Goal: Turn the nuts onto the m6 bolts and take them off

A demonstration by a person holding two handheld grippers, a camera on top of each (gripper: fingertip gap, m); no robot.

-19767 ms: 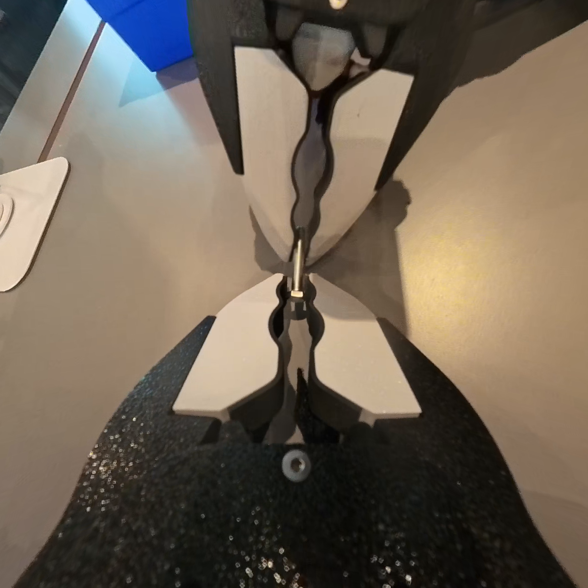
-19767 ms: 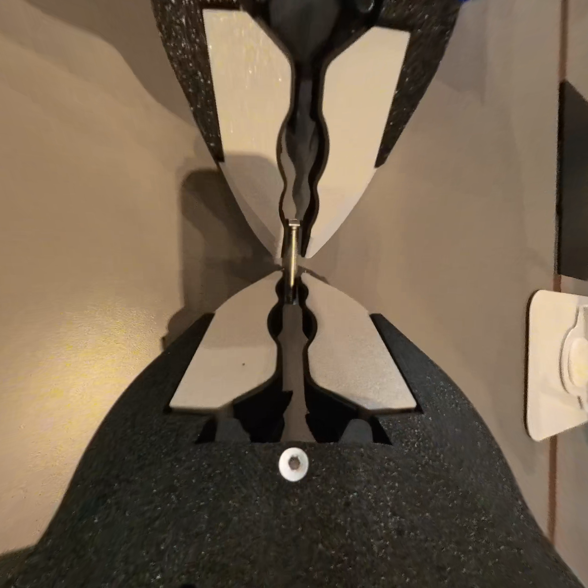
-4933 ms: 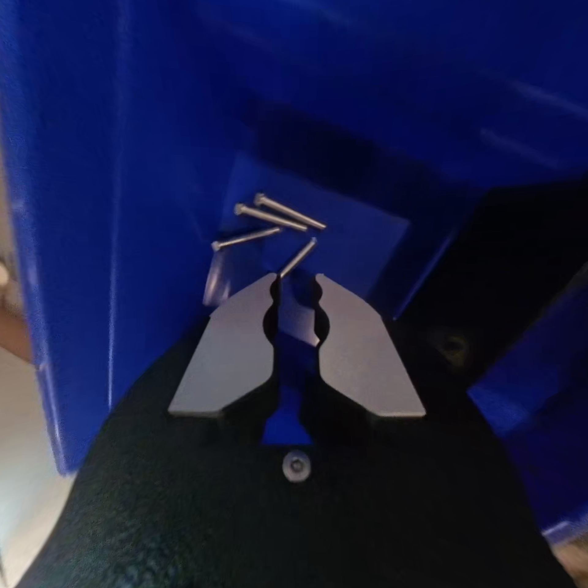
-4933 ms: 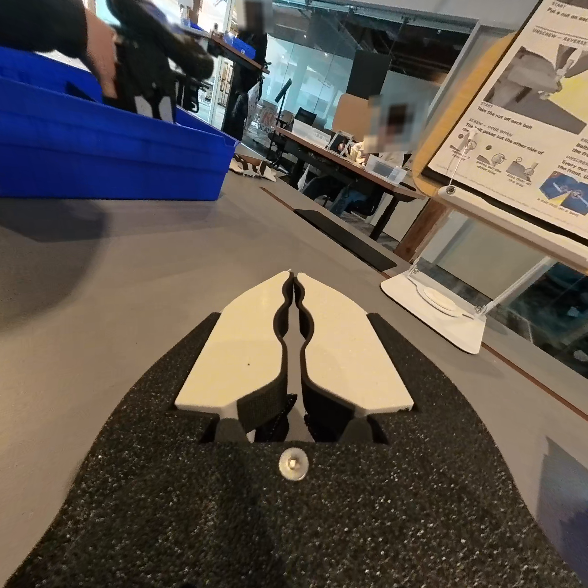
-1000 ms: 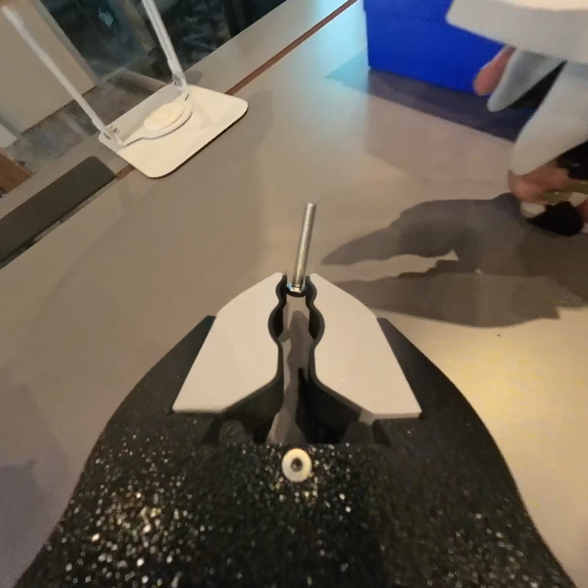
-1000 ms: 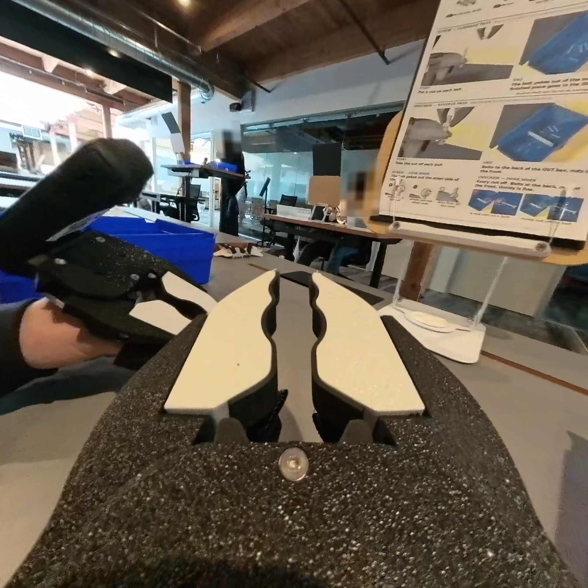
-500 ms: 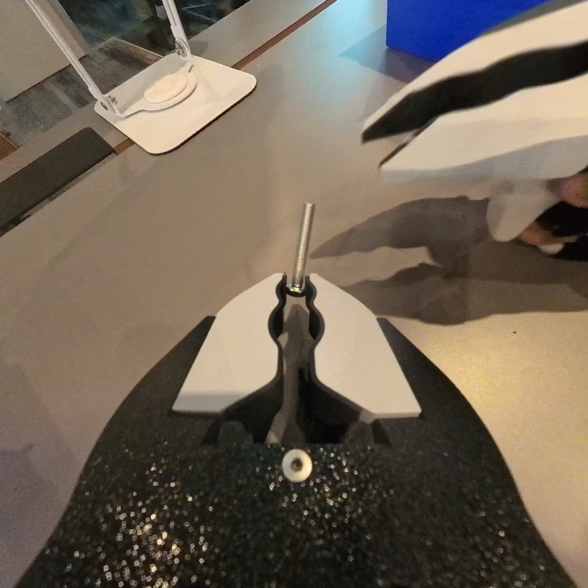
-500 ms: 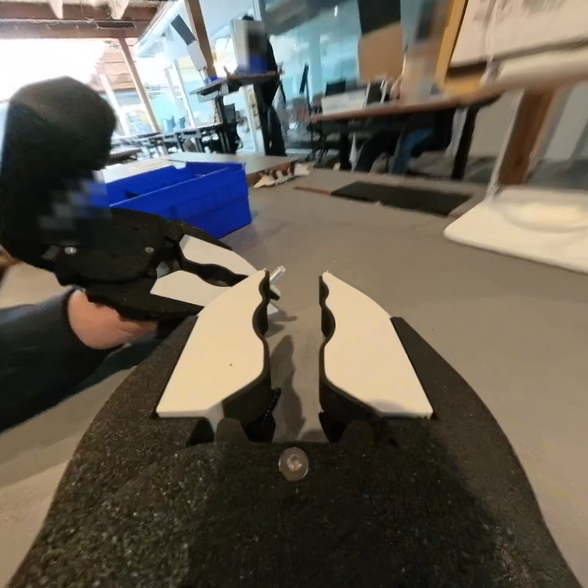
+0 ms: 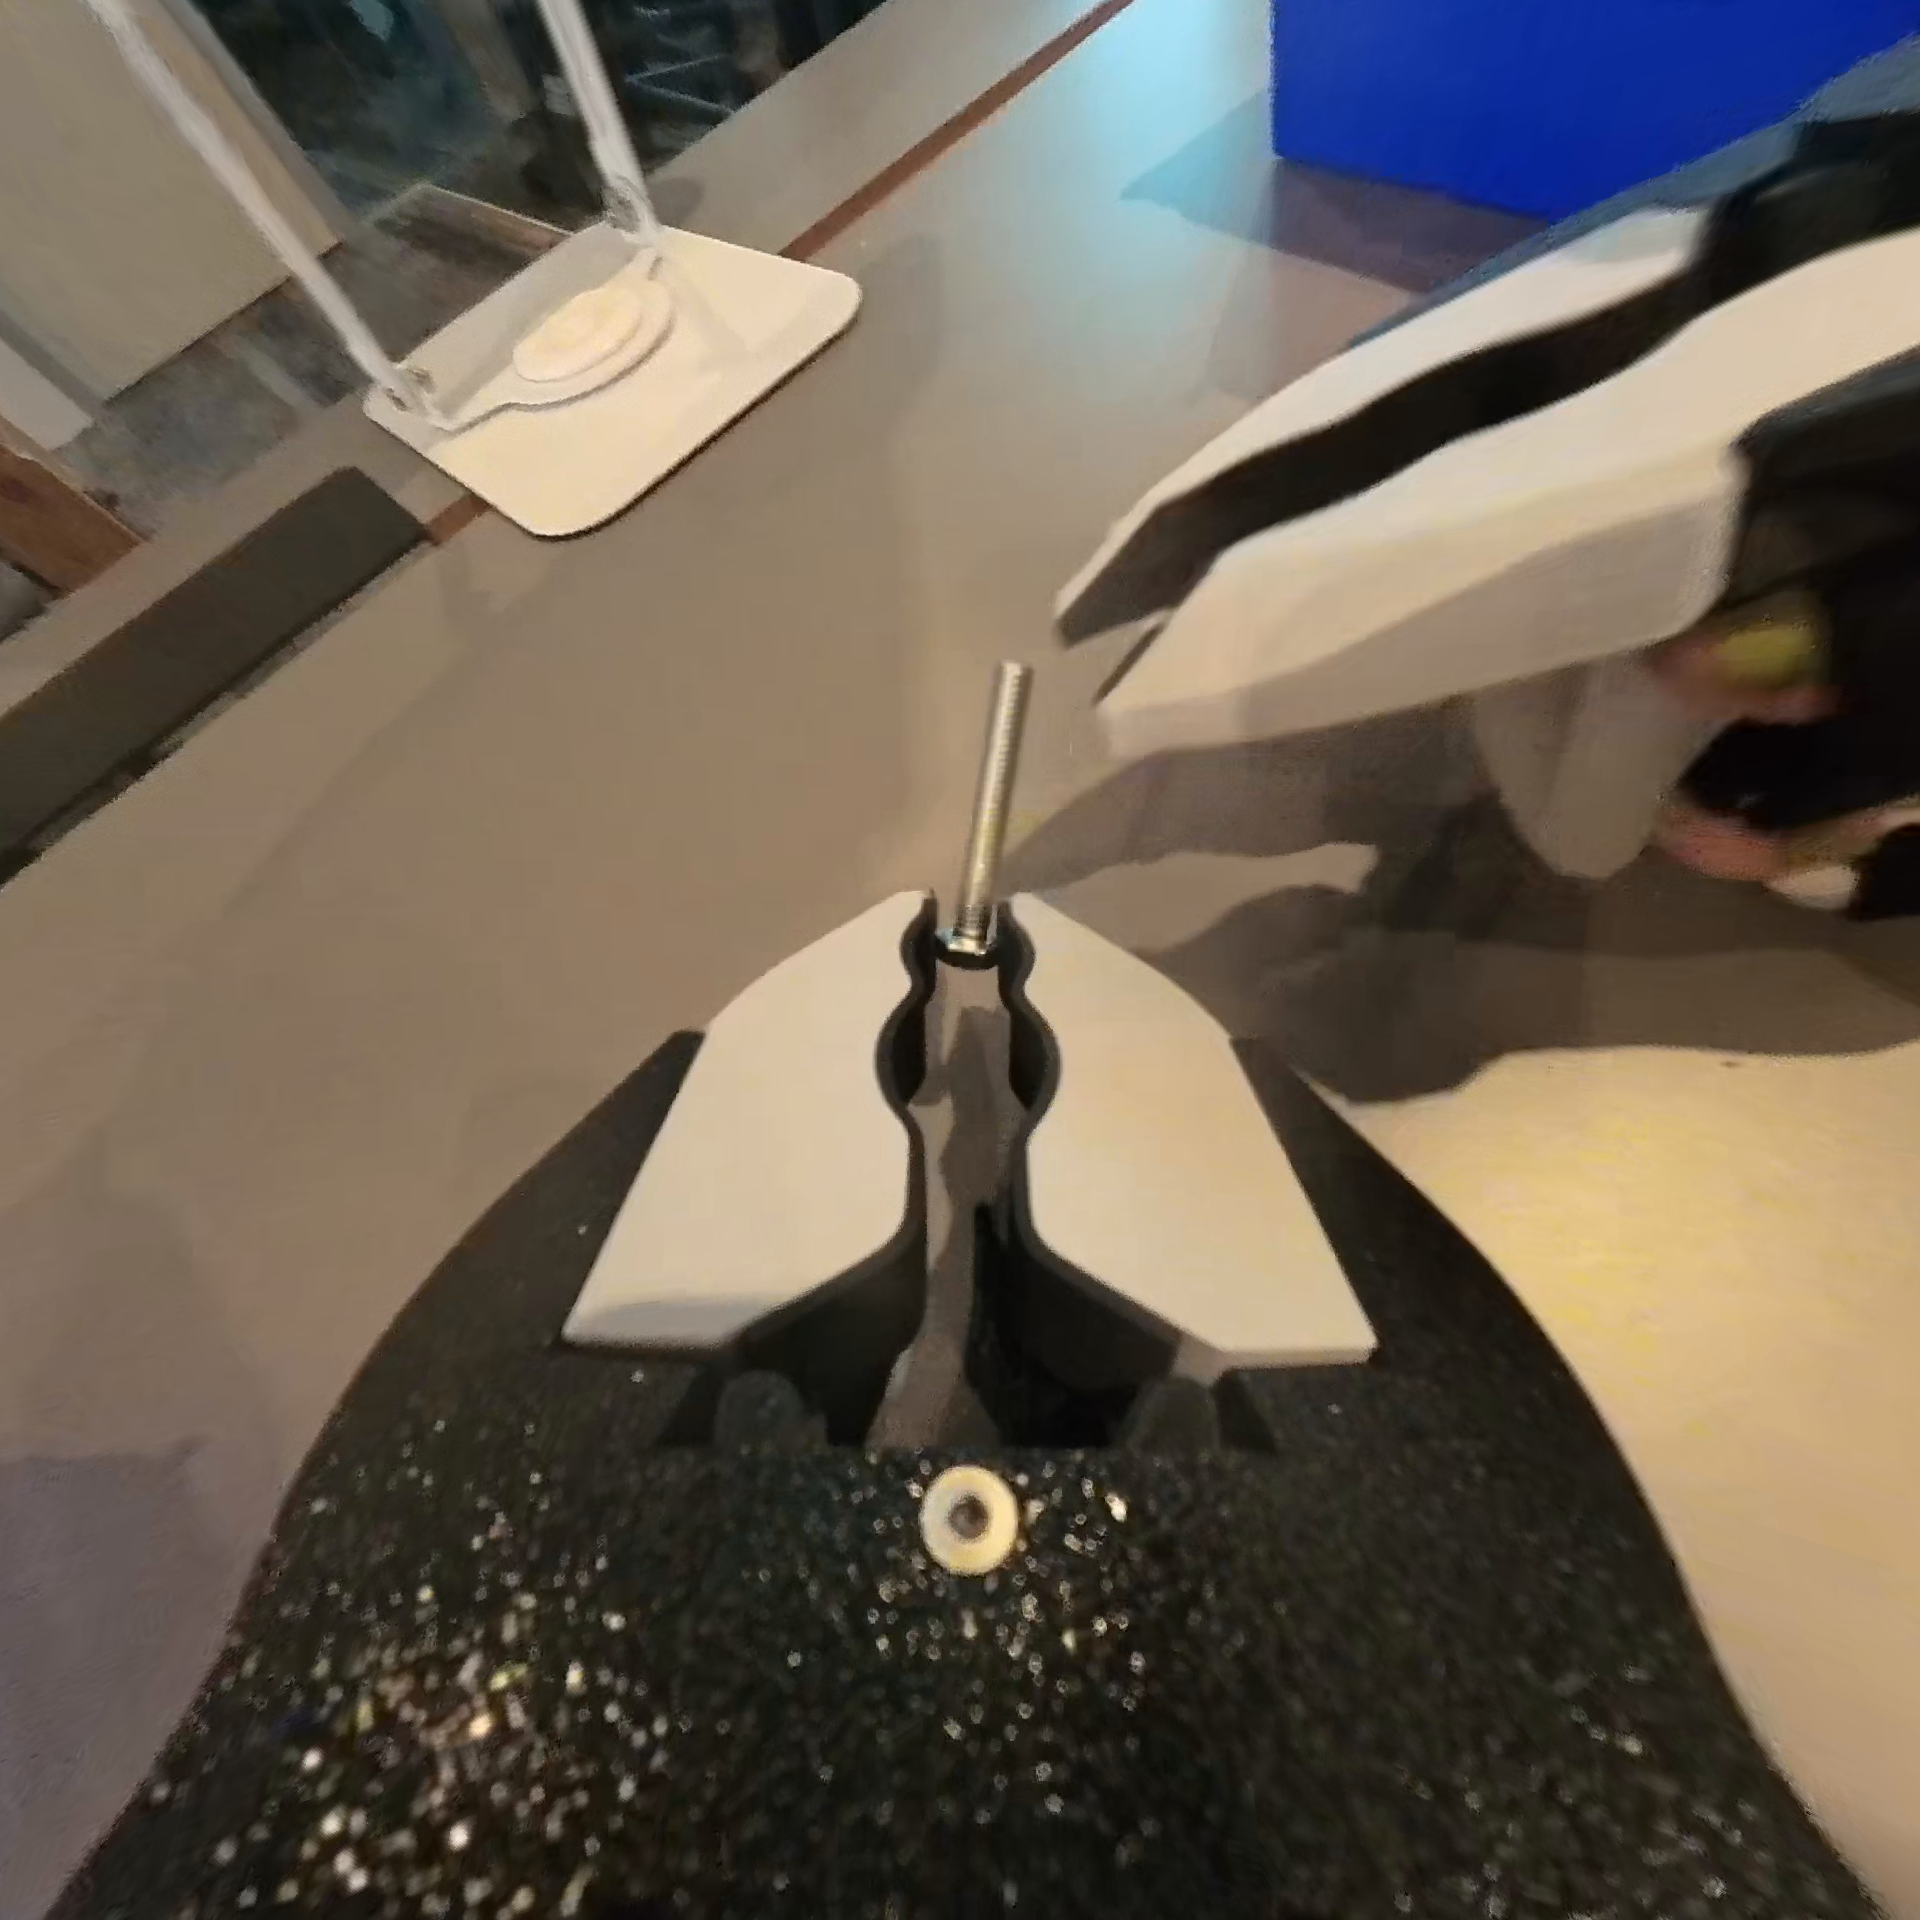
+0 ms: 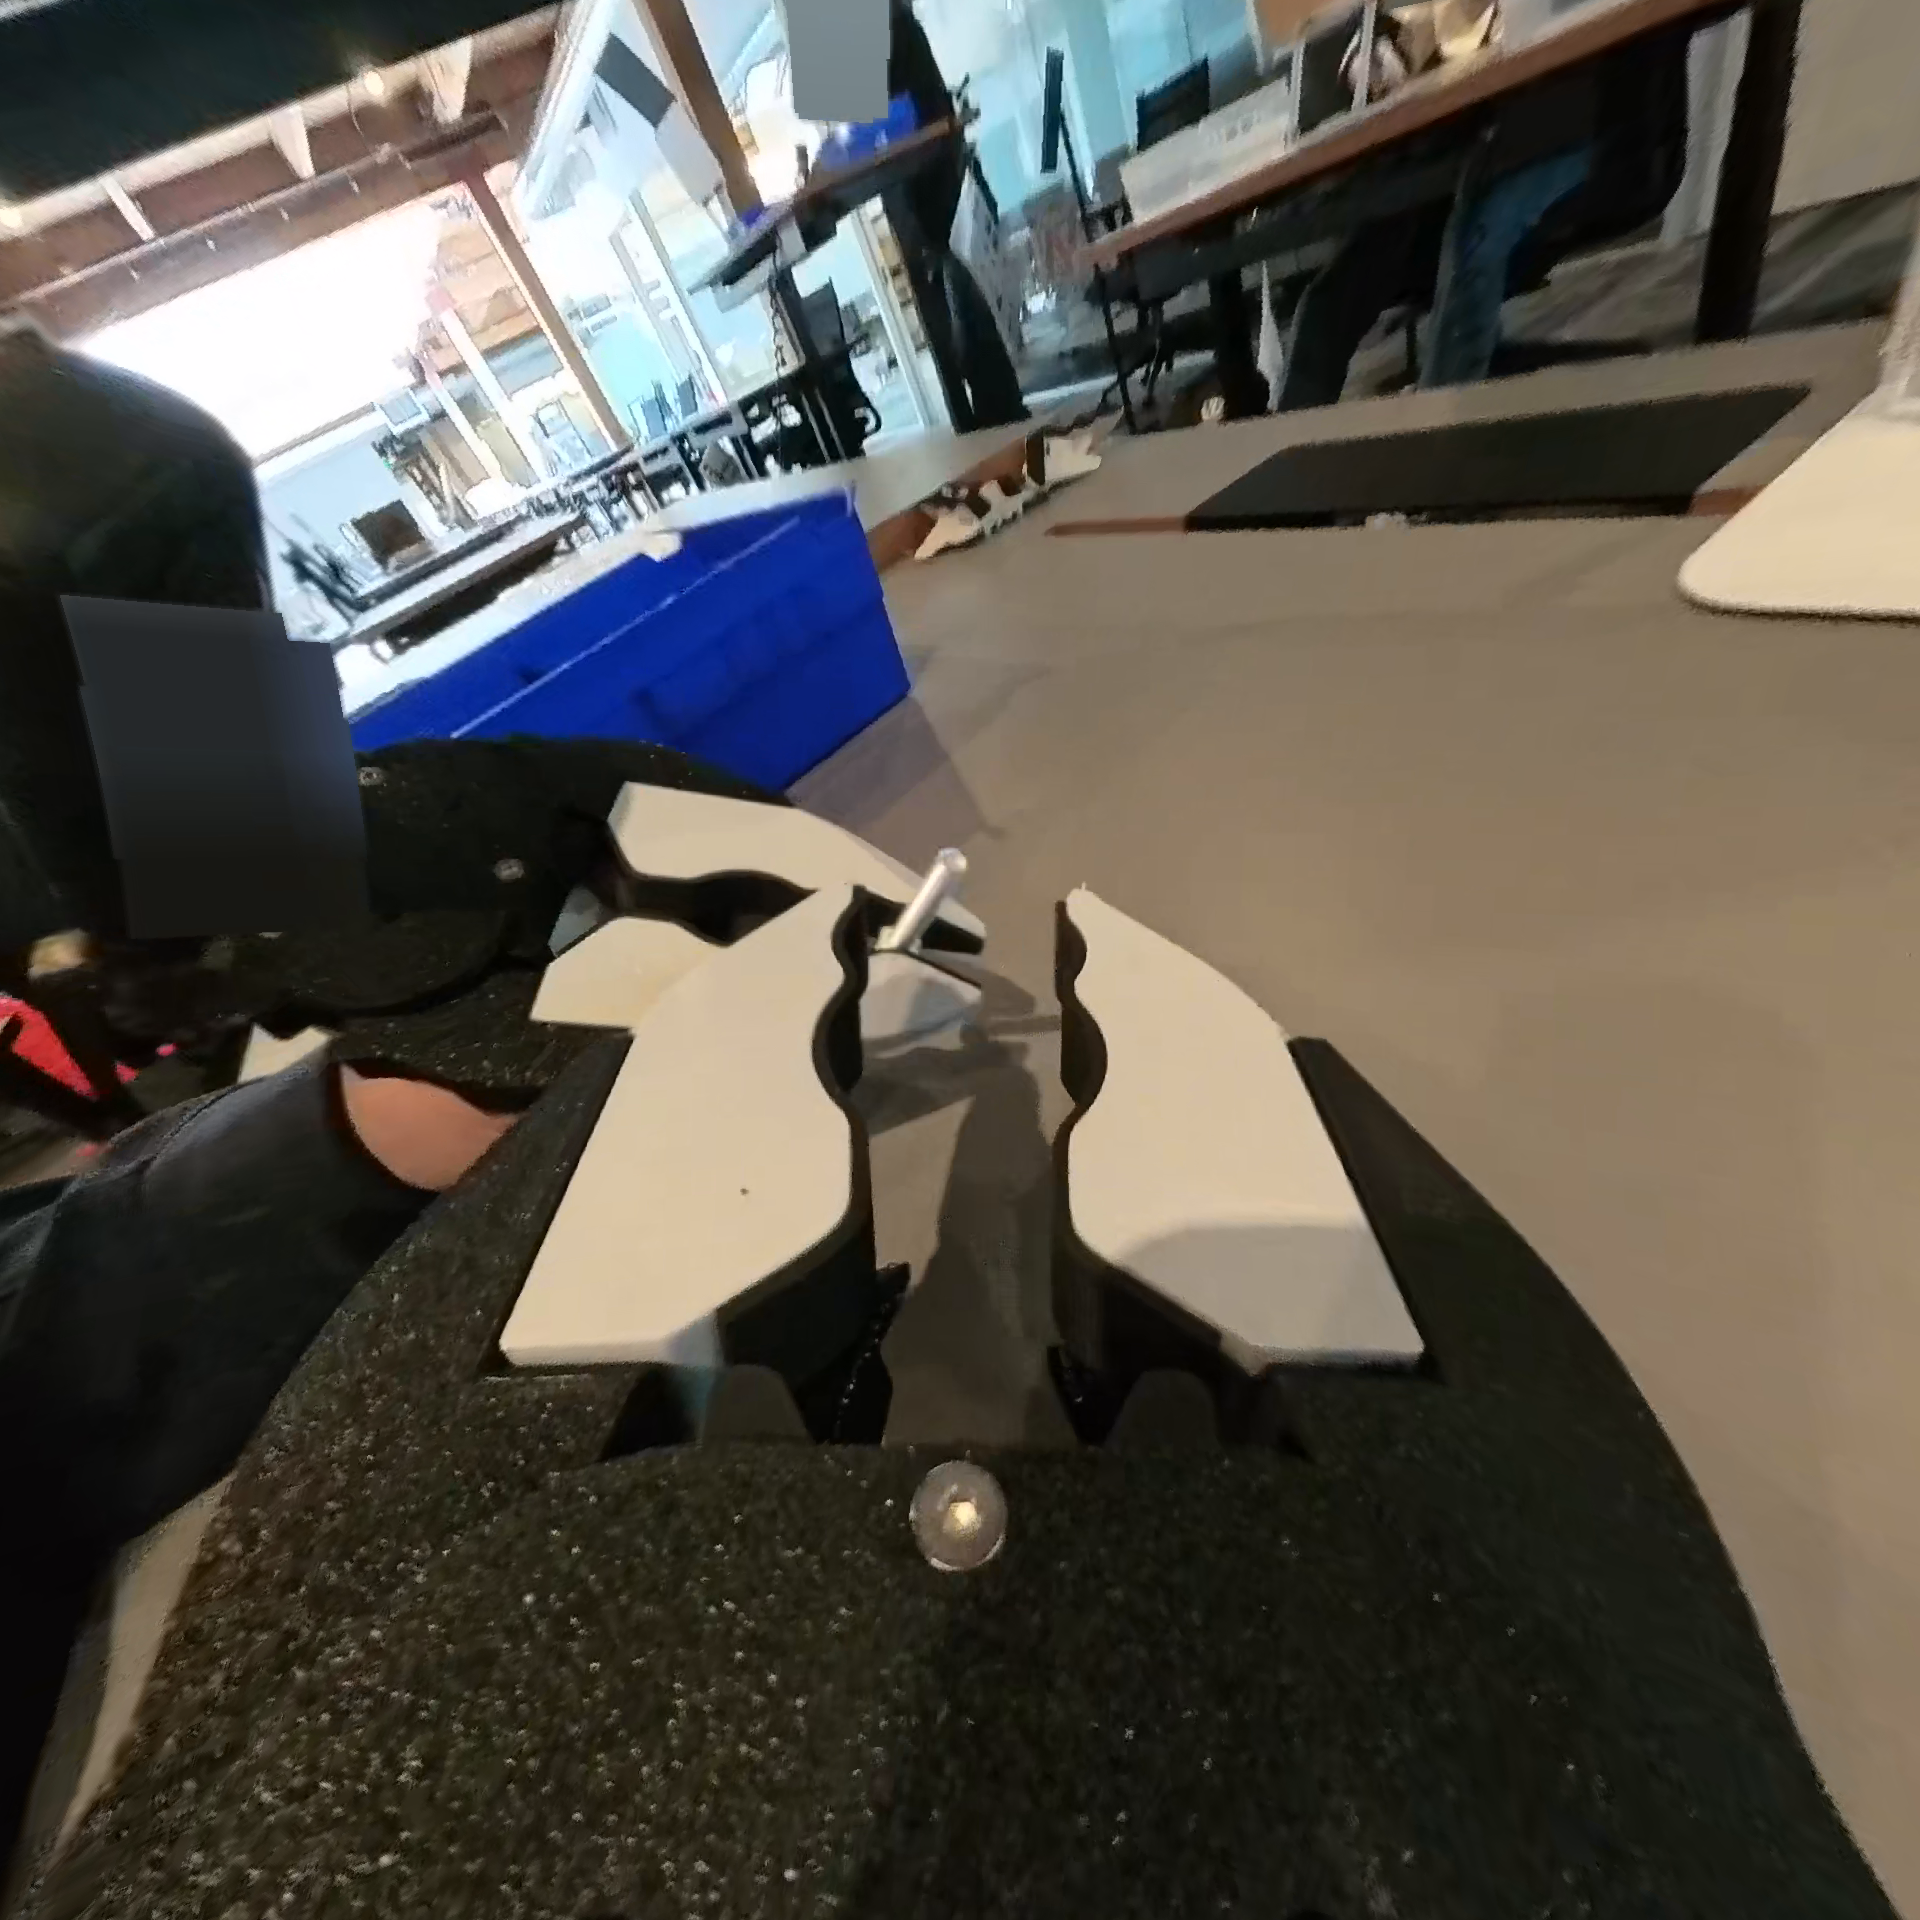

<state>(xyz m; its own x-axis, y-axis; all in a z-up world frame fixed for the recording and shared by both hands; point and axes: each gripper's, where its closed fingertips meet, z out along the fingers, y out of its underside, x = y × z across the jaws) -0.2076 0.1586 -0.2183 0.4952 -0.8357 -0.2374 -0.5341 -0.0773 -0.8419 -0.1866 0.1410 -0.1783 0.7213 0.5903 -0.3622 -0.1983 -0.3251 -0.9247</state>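
My left gripper [image 9: 962, 925] is shut on the hex end of a silver M6 bolt [image 9: 992, 790]. The threaded shaft points forward, away from the fingers, above the grey table [image 9: 520, 831]. I see no nut on the bare shaft. My right gripper [image 9: 1096, 665] comes in from the right, open and empty, with its tips just right of the bolt's end. In the right wrist view my right gripper [image 10: 961, 904] is open. The bolt [image 10: 925, 899] shows just past its left fingertip, held in the left gripper [image 10: 935, 951].
A blue bin [image 10: 675, 644] stands on the table behind the left gripper and shows at the top right of the left wrist view [image 9: 1507, 94]. A white stand base [image 9: 623, 384] and a black mat [image 10: 1507, 468] lie at the far table edge. The left gripper's tips are roughly 5 cm from the right gripper's.
My right gripper has tilted down, come close to the bolt's end and opened wider. The left gripper still holds the bolt the same way.
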